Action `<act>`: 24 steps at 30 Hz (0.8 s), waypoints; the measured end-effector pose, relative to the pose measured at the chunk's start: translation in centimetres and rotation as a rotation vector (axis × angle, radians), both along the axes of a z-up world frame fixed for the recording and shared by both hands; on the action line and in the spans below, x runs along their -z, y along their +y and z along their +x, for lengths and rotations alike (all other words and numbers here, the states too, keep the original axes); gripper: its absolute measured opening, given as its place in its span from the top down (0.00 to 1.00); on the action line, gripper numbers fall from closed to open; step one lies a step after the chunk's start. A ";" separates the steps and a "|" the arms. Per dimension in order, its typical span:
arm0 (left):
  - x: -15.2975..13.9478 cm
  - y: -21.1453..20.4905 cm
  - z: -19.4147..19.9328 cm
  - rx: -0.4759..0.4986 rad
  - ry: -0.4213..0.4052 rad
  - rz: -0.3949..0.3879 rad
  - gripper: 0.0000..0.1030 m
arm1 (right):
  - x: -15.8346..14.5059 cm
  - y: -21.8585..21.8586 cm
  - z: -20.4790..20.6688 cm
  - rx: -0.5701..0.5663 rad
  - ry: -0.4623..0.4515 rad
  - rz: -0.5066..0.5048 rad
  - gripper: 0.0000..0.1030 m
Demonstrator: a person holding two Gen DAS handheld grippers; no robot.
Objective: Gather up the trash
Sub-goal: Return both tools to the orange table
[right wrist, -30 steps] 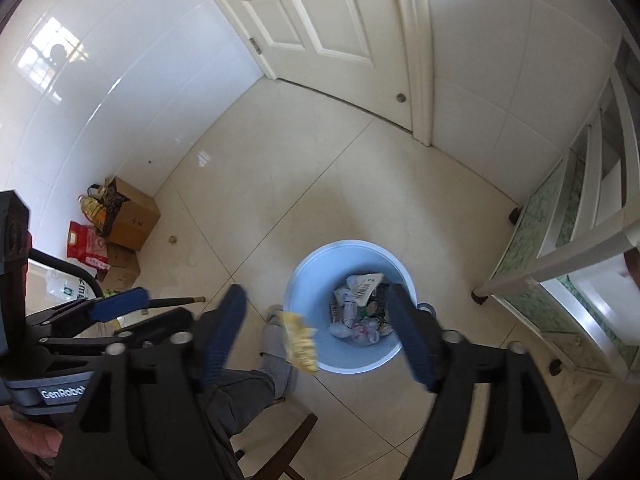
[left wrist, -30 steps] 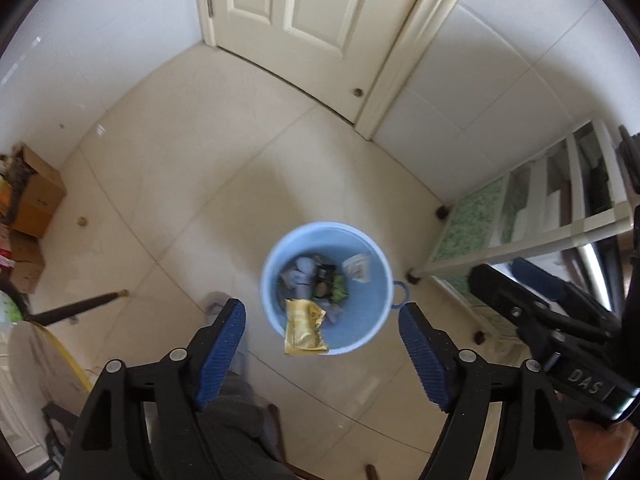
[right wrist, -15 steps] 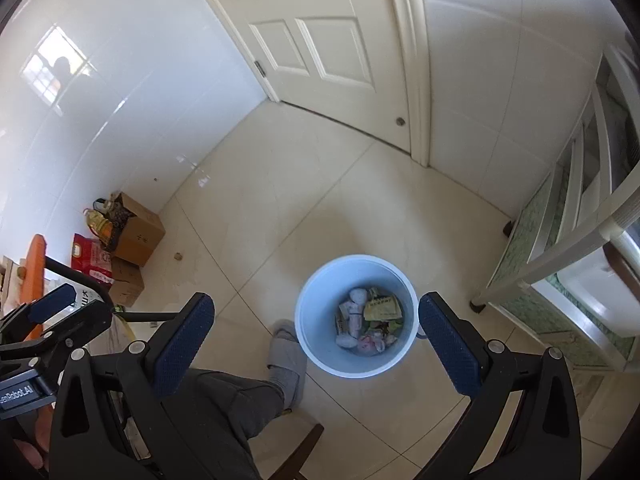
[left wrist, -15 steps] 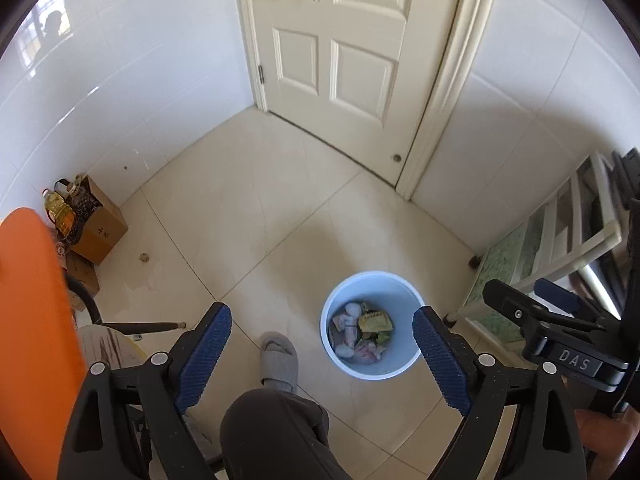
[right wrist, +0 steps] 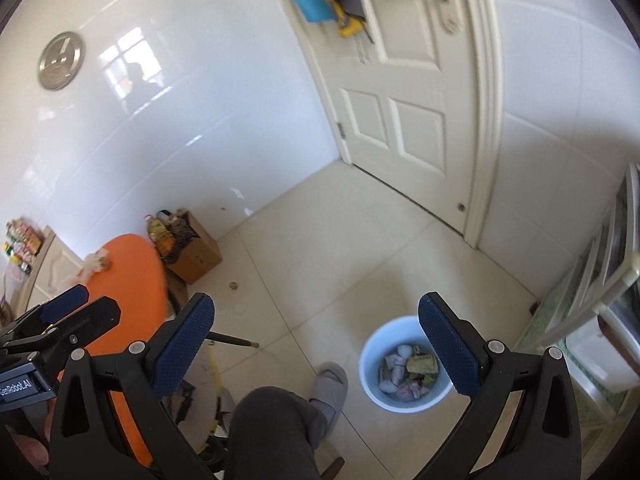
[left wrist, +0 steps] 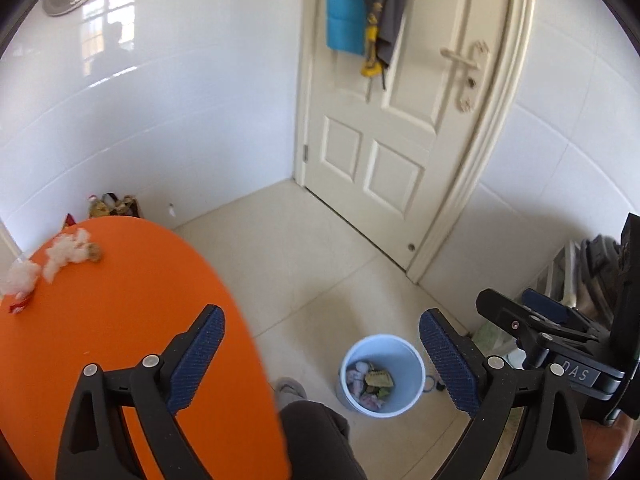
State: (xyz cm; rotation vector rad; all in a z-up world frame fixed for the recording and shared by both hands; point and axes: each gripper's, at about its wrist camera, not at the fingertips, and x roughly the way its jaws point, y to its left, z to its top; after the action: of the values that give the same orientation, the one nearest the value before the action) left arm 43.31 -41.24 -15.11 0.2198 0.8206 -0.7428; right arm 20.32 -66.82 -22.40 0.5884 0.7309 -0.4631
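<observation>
A light blue bin point(left wrist: 406, 390) stands on the tiled floor and holds several scraps, with a yellow wrapper point(left wrist: 379, 379) on top. It also shows in the right wrist view point(right wrist: 370, 364). Crumpled white tissues point(left wrist: 66, 254) lie at the far side of the orange table point(left wrist: 120, 320); they also show in the right wrist view point(right wrist: 94, 266). My left gripper point(left wrist: 322, 360) is open and empty, high above the table edge. My right gripper point(right wrist: 316, 350) is open and empty, high above the floor.
A cream door point(left wrist: 400, 120) with hanging cloths is ahead. A cardboard box point(right wrist: 196, 248) of bottles sits by the white tiled wall. A white shelf rack point(right wrist: 600, 292) stands right of the bin. My leg and grey slipper point(right wrist: 330, 384) are beside the bin.
The yellow wrapper dropped into the bin. Both grippers rose and tilted up, so the bin shrank and the orange table and door came into view.
</observation>
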 end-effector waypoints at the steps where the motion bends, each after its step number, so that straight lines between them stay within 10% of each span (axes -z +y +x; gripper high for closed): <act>1: -0.7 1.7 -0.2 -0.016 -0.013 -0.010 0.06 | -0.7 0.8 0.4 -0.015 -0.011 -0.009 0.00; 24: -10.4 29.7 -10.8 -0.522 -0.253 -0.159 0.01 | -12.2 21.9 10.5 -0.438 -0.234 -0.184 0.00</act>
State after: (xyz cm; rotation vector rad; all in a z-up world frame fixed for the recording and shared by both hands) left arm 32.49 -11.49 -4.68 -0.0460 0.5388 -0.2765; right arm 30.87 -44.94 -10.23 0.2900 0.5648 -0.0509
